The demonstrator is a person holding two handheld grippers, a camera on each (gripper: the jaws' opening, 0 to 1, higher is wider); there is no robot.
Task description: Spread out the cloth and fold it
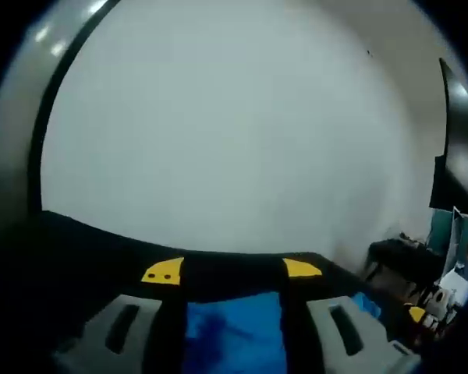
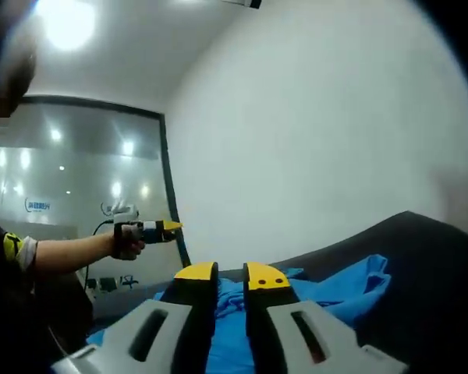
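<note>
The blue cloth (image 2: 335,292) lies bunched on a black table (image 2: 421,257). My right gripper (image 2: 231,274) has its yellow-tipped jaws nearly together, with a fold of the cloth rising between them. In the left gripper view, my left gripper (image 1: 232,270) has its jaws wide apart, and blue cloth (image 1: 234,335) shows in the gap between them, over the black table (image 1: 86,249). In the right gripper view a person's hand holds the left gripper (image 2: 152,229) up at the left, its yellow tip pointing right.
A plain white wall (image 2: 312,140) stands behind the table. A glass partition with a black frame (image 2: 171,195) is at the left. Dark furniture and clutter (image 1: 421,265) stand at the right of the left gripper view.
</note>
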